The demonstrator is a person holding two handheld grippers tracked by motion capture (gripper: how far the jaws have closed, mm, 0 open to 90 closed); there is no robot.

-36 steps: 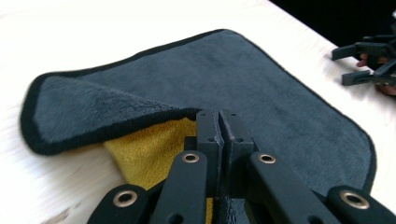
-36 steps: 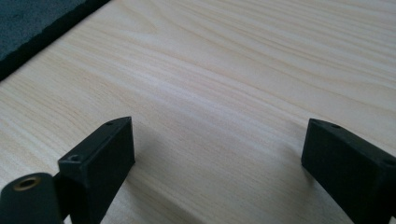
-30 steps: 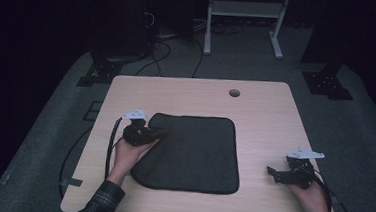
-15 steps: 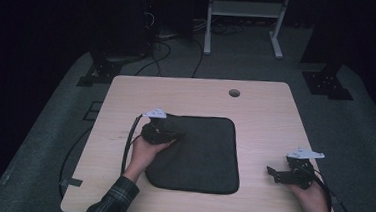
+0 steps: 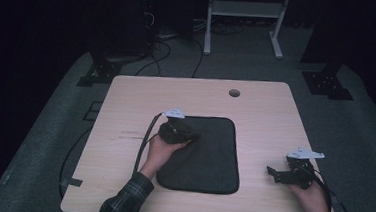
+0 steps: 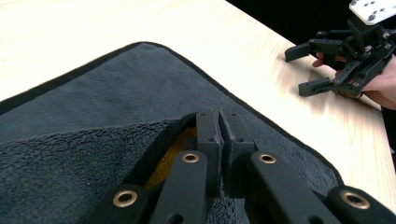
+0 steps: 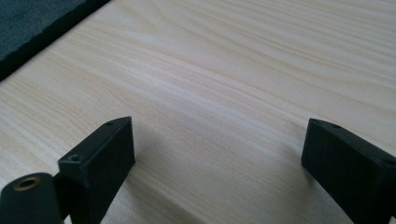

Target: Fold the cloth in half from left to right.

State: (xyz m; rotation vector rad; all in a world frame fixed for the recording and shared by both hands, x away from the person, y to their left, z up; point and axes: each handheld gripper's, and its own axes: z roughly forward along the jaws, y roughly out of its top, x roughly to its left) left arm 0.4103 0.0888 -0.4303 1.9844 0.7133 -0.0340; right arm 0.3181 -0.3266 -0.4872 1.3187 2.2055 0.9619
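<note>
A dark grey mat [image 5: 213, 153] lies on the light wooden table [image 5: 261, 111]. My left gripper [image 5: 193, 135] is shut on the mat's left edge and holds it over the mat's middle, so the left part is folded over. In the left gripper view its jaws [image 6: 218, 116] pinch the lifted edge, the rough underside [image 6: 70, 158] faces up, and the mat's top [image 6: 140, 88] spreads beyond. My right gripper [image 5: 274, 173] rests on the table to the right of the mat, open and empty [image 7: 217, 144]. It also appears far off as the right gripper [image 6: 303, 67].
A round cable hole [image 5: 234, 92] sits near the table's far edge. The mat's corner [image 7: 32, 18] shows at the upper left of the right gripper view. A cable [image 5: 143, 143] trails from the left gripper over the table's left side. Bare wood [image 7: 233, 70] lies under the right gripper.
My left gripper has moved to the right across the mat, drawing the mat's left edge with it, so the fold has grown. The right gripper has stayed still.
</note>
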